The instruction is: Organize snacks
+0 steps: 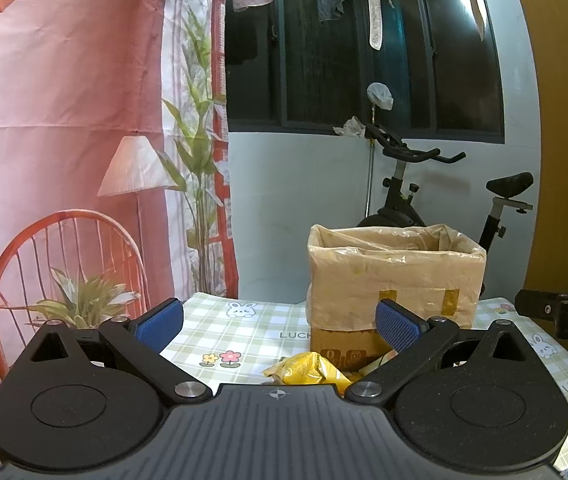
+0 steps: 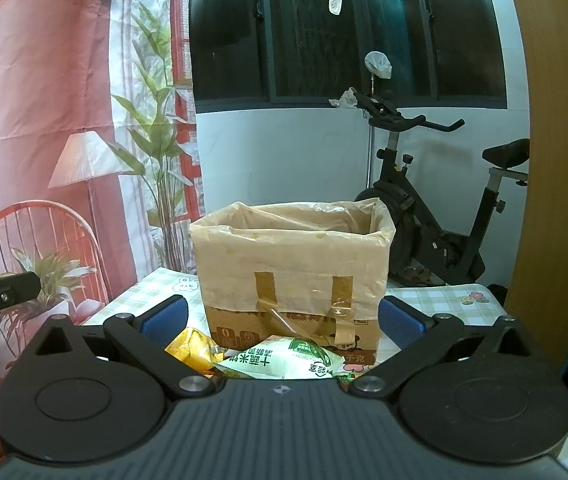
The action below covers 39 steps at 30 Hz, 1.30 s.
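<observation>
The left gripper (image 1: 279, 326) is held above the near edge of the table, its blue-padded fingers (image 1: 159, 325) spread wide apart with nothing between them. The right gripper (image 2: 283, 322) is in the same condition: fingers (image 2: 400, 323) set wide apart, gripping nothing. Directly ahead of both grippers, the snacks lie loose on the checked tablecloth (image 1: 236, 330). A yellow snack packet (image 1: 308, 369) lies crumpled in front of the left gripper, close to the base of the box. A green-and-white snack packet (image 2: 288, 362) with printed characters lies just beside the yellow one, ahead of the right gripper; whether the two packets touch cannot be determined. Behind the packets stands a cardboard box (image 2: 292, 268), upright and open at the top. A translucent plastic liner (image 2: 304, 216) is folded over the rim and fastened to the front wall with two strips of brown tape. The contents of the box are hidden from both views. Beyond the table stands a black exercise bike (image 2: 436, 208) against a white wall. To the left hangs a printed backdrop (image 1: 64, 120) showing a lamp, plants and a red chair.
</observation>
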Each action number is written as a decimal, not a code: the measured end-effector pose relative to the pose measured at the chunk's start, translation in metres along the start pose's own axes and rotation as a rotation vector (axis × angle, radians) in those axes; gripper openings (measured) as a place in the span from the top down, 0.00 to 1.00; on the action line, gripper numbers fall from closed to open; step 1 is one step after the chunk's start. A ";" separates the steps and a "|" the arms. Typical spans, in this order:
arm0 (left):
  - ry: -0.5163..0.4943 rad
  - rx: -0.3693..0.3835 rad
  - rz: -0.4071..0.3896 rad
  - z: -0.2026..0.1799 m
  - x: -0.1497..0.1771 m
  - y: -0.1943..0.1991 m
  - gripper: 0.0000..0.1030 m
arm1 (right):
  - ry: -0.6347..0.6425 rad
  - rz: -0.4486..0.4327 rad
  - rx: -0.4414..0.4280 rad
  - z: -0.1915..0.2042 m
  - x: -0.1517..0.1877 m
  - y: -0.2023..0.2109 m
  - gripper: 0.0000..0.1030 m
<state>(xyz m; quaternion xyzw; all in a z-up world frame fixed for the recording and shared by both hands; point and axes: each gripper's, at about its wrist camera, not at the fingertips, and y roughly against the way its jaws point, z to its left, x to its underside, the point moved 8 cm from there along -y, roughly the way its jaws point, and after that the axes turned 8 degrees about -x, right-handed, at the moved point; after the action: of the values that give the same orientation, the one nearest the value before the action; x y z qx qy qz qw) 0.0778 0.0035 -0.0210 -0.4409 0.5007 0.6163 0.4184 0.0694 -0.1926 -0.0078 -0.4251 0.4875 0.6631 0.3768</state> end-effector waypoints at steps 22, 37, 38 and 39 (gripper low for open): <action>0.016 0.004 0.012 0.003 0.000 -0.003 0.00 | -0.006 0.005 0.001 0.002 -0.002 -0.002 0.00; 0.031 -0.061 -0.001 0.020 -0.012 -0.029 0.00 | -0.023 -0.044 0.009 -0.018 -0.011 -0.007 0.00; 0.030 -0.065 -0.004 0.021 -0.014 -0.034 0.00 | -0.019 -0.054 0.014 -0.021 -0.014 -0.009 0.00; 0.030 -0.071 -0.009 0.023 -0.017 -0.040 0.00 | -0.010 -0.067 0.022 -0.025 -0.019 -0.012 0.00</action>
<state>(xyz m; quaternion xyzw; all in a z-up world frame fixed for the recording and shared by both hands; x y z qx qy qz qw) 0.1174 0.0311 -0.0120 -0.4667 0.4828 0.6252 0.3978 0.0916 -0.2151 0.0018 -0.4337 0.4783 0.6470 0.4057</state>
